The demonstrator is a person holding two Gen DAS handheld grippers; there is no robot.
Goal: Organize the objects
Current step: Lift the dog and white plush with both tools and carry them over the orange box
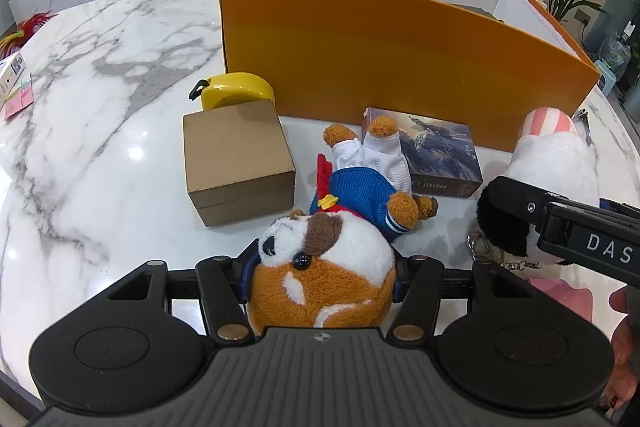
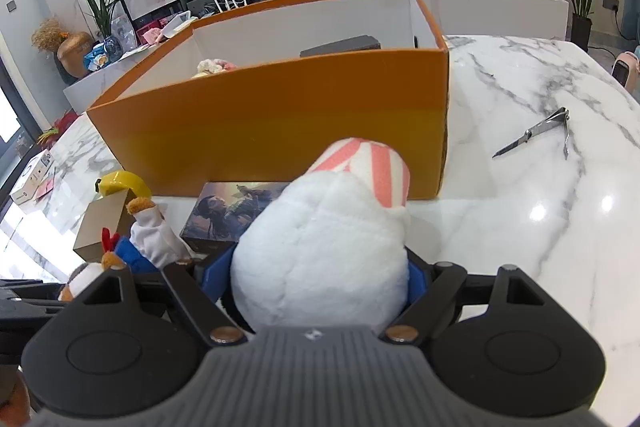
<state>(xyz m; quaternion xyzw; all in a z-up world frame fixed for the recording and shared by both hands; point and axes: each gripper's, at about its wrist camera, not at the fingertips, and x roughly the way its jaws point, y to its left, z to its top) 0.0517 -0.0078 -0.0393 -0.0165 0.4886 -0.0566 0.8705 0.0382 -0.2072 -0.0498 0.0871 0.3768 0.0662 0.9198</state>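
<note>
My left gripper (image 1: pixel 322 283) is shut on the head of a brown-and-white plush dog (image 1: pixel 320 267) in a blue top and white trousers, lying on the marble table. My right gripper (image 2: pixel 316 279) is shut on a white plush toy (image 2: pixel 320 259) with a pink-striped end; the toy also shows in the left wrist view (image 1: pixel 556 155). A large orange box (image 1: pixel 392 67) stands just beyond, open at the top; it also shows in the right wrist view (image 2: pixel 280 123), with a pale plush (image 2: pixel 212 67) and a dark flat box (image 2: pixel 340 47) inside.
A brown cardboard box (image 1: pixel 236 163), a yellow tape measure (image 1: pixel 236 91) and a picture-printed box (image 1: pixel 440 155) lie in front of the orange box. Nail clippers (image 2: pixel 540 135) lie on the marble to the right. A small white box (image 2: pixel 32 179) sits at the far left.
</note>
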